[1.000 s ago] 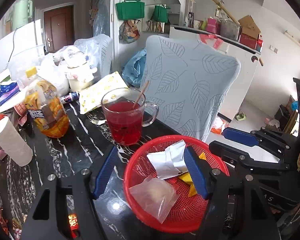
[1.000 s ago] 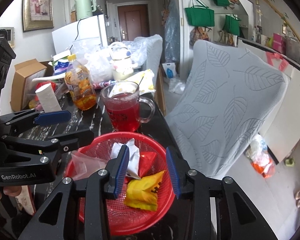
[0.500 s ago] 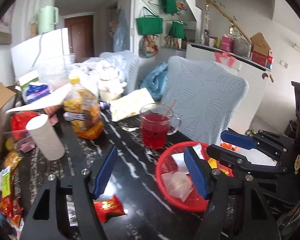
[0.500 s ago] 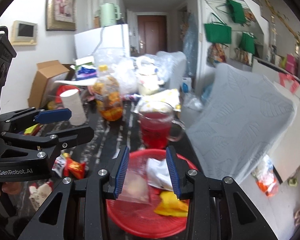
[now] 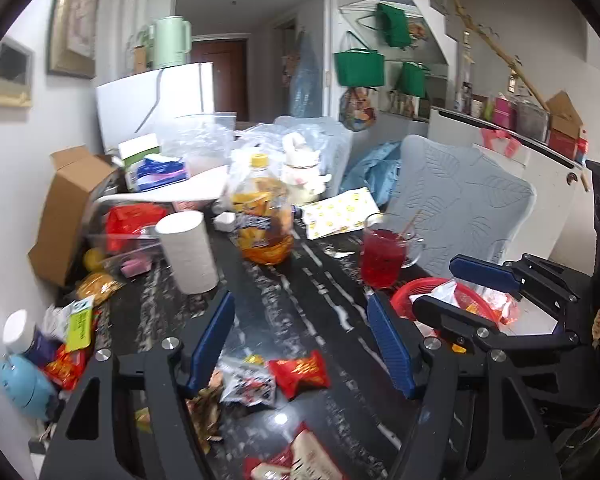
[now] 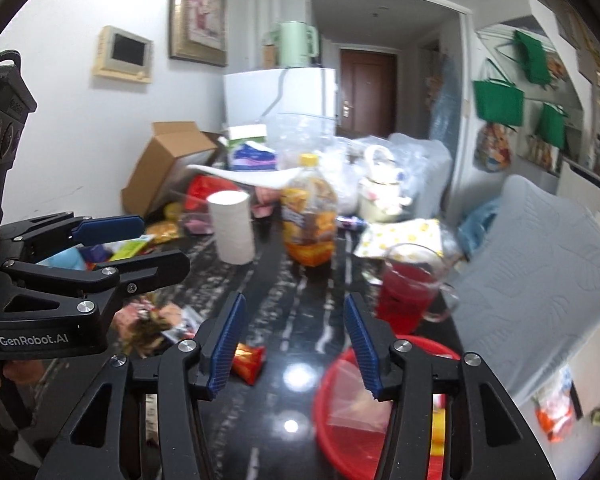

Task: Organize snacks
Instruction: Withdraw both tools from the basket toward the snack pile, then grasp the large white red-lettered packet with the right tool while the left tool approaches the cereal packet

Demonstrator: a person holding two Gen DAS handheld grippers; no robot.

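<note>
Two hand-held tools hang over a cluttered black marble-patterned bench (image 5: 300, 280). The left tool (image 5: 300, 344) has its blue-padded jaws standing apart with nothing between them; below and just ahead of it lie loose snacks, a red wrapped candy (image 5: 299, 374) and a clear packet with dark print (image 5: 249, 384), both resting on the bench and untouched. The right tool (image 6: 292, 344) has its jaws opening, also empty, above bare bench; a small red-and-orange snack packet (image 6: 249, 362) lies just beside its left pad, and the red mesh basket (image 6: 340, 432), holding a clear bag and a yellow wrapper, sits under its right finger at the bench's near edge. In the left view the same basket (image 5: 408, 300) appears to the right, partly hidden behind the right tool, with crumpled wrappers in it. Behind the basket stands a glass mug of red drink (image 5: 382, 258). Farther back are an orange juice bottle (image 5: 262, 216) and a white paper roll (image 5: 188, 252), well apart from both tools. More snack packets (image 5: 74, 340) crowd the bench's left edge.
</note>
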